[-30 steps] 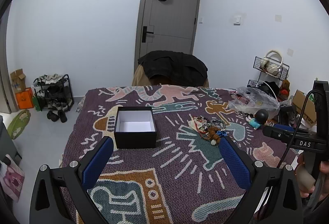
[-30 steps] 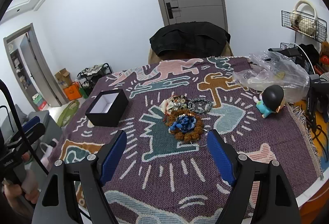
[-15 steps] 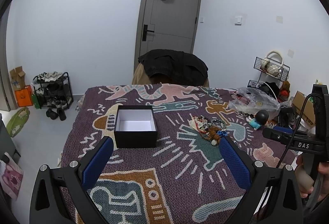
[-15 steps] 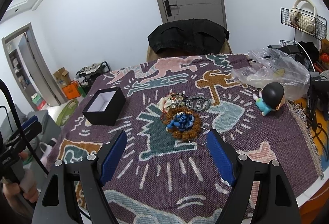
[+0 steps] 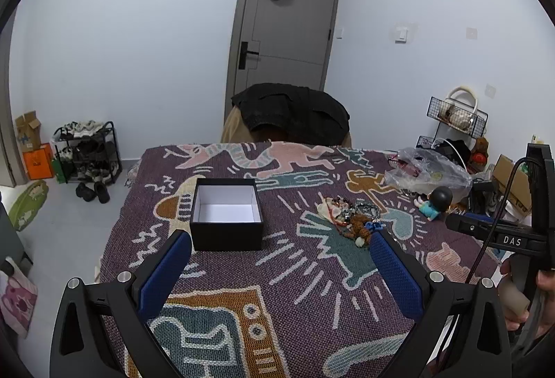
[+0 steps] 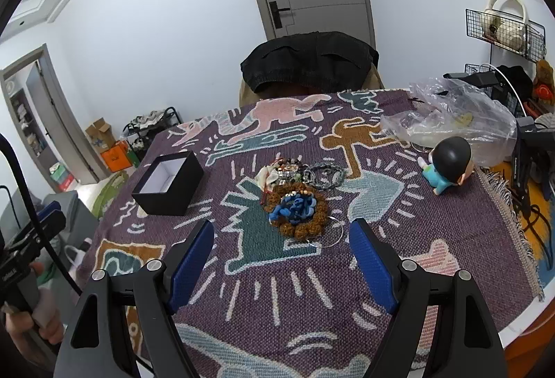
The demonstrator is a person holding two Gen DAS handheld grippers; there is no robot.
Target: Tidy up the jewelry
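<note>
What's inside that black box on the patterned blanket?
The black box is open with no lid on, and only its white lining shows in the left wrist view; no jewelry is visible there. The near wall hides a strip of the floor, so a small piece there could go unseen.

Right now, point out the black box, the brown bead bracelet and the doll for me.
black box (image 5: 226, 234), left wrist view, its front wall.
brown bead bracelet (image 6: 317, 227), right wrist view, its near right beads.
doll (image 6: 451, 154), right wrist view, its dark round head.

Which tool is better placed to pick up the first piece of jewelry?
Right. The right tool is open, aimed at the brown beaded bracelet just ahead; the left tool faces the open black box.
</note>
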